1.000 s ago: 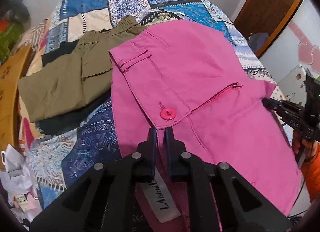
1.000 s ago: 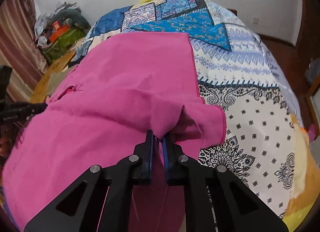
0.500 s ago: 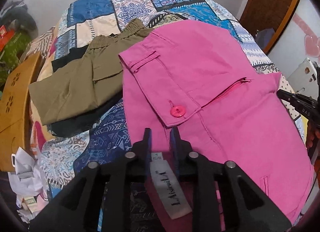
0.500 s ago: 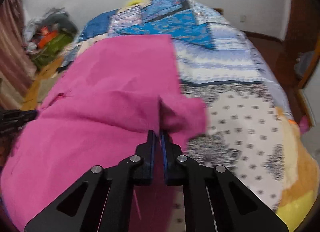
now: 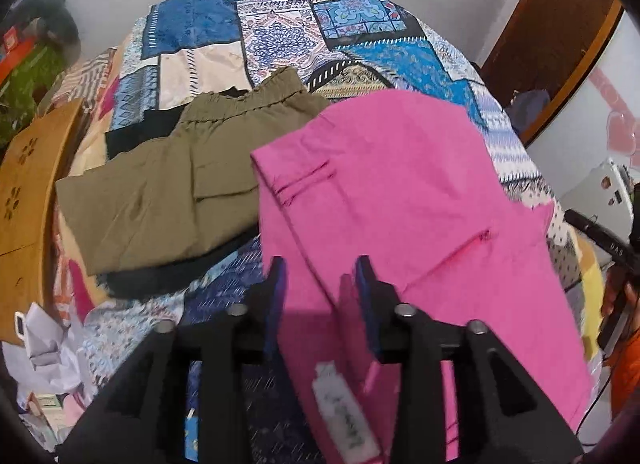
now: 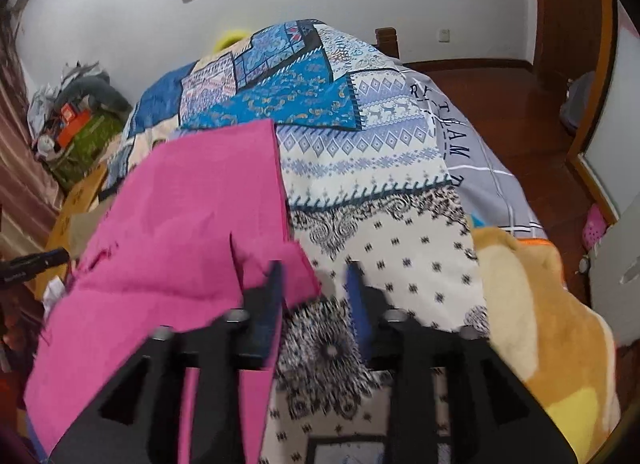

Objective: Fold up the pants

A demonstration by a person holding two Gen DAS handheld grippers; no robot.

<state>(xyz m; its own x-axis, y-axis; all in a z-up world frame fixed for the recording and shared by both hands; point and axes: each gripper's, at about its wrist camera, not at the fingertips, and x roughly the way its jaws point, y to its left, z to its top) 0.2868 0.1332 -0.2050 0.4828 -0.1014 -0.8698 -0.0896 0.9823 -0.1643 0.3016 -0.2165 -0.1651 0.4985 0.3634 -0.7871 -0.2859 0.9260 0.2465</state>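
Observation:
The pink pants [image 5: 400, 200] lie spread on the patterned bedspread [image 5: 280, 36], waistband side near me with a white label [image 5: 344, 416] showing. My left gripper [image 5: 320, 276] is open just above the near waist edge, holding nothing. In the right wrist view the pink pants [image 6: 180, 224] fill the left half, with a loose corner flap under the left finger. My right gripper [image 6: 314, 284] is open over the bedspread [image 6: 400, 248] beside that flap, empty. The right gripper's tip also shows at the right edge of the left wrist view [image 5: 596, 236].
Folded olive pants [image 5: 172, 188] lie on a dark garment left of the pink pants. A wooden board [image 5: 24, 200] and crumpled paper [image 5: 44, 348] sit at the bed's left side. A yellow-brown blanket [image 6: 552, 328] lies at the right. Clutter [image 6: 76, 120] is by the far wall.
Both grippers have opened and let go of the pink pants. The waistband flap with the button has dropped, and the cloth now lies looser on the bed.

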